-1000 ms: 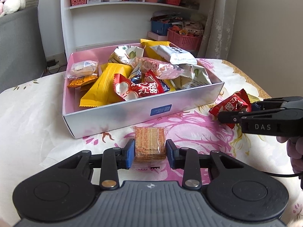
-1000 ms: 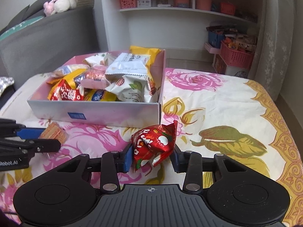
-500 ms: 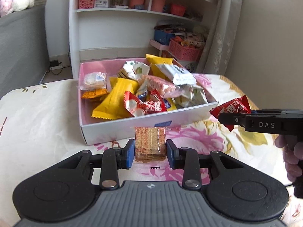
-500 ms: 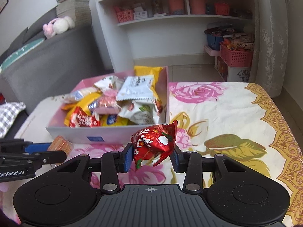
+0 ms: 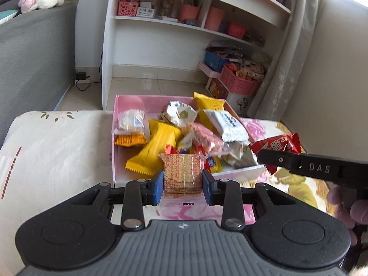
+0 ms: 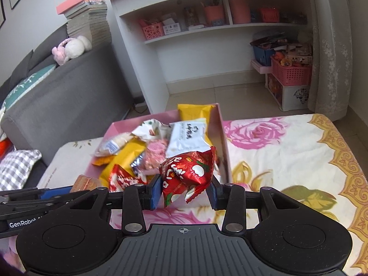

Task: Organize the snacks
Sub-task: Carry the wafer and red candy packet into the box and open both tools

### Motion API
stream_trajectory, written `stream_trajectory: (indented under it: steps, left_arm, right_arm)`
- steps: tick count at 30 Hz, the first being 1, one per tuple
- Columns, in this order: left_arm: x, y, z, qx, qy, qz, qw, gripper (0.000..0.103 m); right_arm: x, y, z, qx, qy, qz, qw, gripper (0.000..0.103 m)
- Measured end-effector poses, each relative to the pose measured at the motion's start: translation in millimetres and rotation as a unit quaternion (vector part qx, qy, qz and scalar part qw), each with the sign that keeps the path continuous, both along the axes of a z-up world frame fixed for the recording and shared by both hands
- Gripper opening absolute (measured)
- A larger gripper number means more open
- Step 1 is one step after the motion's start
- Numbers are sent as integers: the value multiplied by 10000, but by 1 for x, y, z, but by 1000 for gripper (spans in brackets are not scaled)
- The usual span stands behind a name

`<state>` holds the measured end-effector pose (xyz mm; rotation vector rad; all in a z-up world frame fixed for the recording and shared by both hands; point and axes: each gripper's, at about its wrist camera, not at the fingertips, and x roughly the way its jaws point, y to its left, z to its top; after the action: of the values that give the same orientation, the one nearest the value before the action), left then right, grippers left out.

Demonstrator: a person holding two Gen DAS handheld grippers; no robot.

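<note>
Your left gripper [image 5: 183,182] clamped on a wafer pack [image 5: 183,174], your right gripper [image 6: 184,192] clamped on a red snack bag [image 6: 187,174], both above the pink box [image 5: 128,105].

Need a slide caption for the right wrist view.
Right gripper holds red snack packet at the pink snack box.

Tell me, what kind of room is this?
Most likely a home living room: a grey sofa with a plush toy, a white shelf unit holding baskets and cups, and a flowered tablecloth.
</note>
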<state>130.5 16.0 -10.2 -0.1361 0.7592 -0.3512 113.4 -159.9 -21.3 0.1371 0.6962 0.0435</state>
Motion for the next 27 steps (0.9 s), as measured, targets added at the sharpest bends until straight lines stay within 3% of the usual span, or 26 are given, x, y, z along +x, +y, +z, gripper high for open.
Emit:
stream_trajectory:
  steps: [15,24,25,27]
  left_arm:
    - [53,-1,-15,-12,-230,106,9997,32]
    - [62,-3,-18,138,-326,149,9993,33]
    - [62,-2,-18,113,-337,190,9992,36]
    - [61,0,-18,52,-346,240,9991,60]
  right_arm:
    - [73,16,-8,284,-160,294,9990,40]
    - [91,21,-16,253,-163,267,9992,42]
    - [91,22,-16,254,-198,251,9992,43]
    - [90,21,-15,329,-221,148,9991,59]
